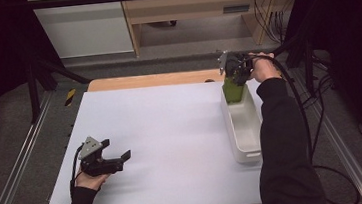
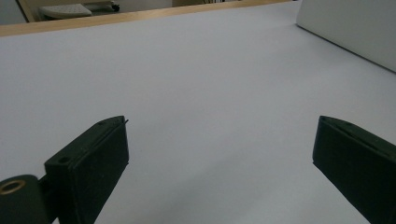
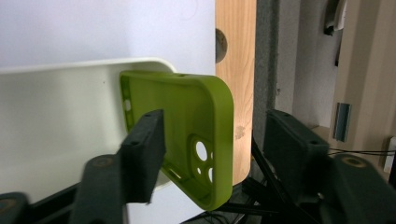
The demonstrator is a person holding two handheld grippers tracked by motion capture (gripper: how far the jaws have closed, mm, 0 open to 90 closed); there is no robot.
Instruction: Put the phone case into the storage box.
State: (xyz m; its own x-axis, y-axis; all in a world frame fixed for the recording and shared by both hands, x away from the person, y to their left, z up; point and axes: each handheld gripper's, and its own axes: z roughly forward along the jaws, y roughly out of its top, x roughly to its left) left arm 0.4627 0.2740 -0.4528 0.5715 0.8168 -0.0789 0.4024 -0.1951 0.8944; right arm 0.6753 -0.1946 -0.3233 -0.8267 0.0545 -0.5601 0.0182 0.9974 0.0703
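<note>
Black jaws of the right gripper (image 3: 210,144) stand half open around a green phone case (image 3: 196,135) in a white tray (image 3: 56,121); one pad seems to touch it. Left gripper (image 2: 219,158) gapes wide, empty, over the table (image 2: 196,70).

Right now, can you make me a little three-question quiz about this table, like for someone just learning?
1. What colour is the phone case between the right hand-held gripper's jaws?
2. True or false: the left hand-held gripper holds something.
3. What is the case hanging over: A) the white tray, B) the floor?

Key:
1. Green.
2. False; its jaws stand open over the bare table.
3. A.
</note>
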